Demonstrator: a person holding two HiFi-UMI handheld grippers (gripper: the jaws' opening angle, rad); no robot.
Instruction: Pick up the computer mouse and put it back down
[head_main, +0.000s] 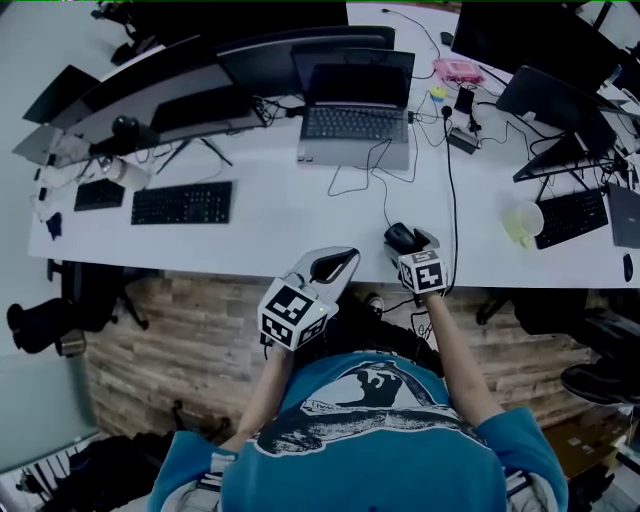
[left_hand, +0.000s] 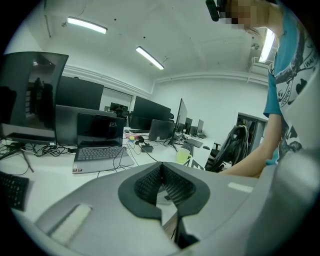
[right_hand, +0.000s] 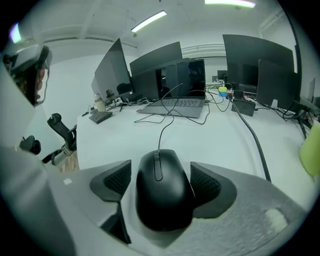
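Note:
The black wired computer mouse (right_hand: 160, 190) rests on the white desk (right_hand: 125, 140) near its front edge, its cable running away towards the laptop. My right gripper (right_hand: 161, 182) straddles it with the jaws wide; the left pad (right_hand: 116, 181) stands a little off the mouse's side, so I am not gripping it. From the head view the mouse (head_main: 400, 237) lies just ahead of my right gripper (head_main: 405, 244). My left gripper (head_main: 348, 258) hovers over the desk edge to the left, shut and empty, and its pads (left_hand: 150, 182) meet in the left gripper view.
An open laptop (head_main: 355, 125) sits behind the mouse, with monitors further back. A black keyboard (head_main: 182, 203) lies at the left. At the right stand a green cup (head_main: 522, 222) and another keyboard (head_main: 572, 215). Cables (head_main: 450, 180) cross the desk (head_main: 280, 225).

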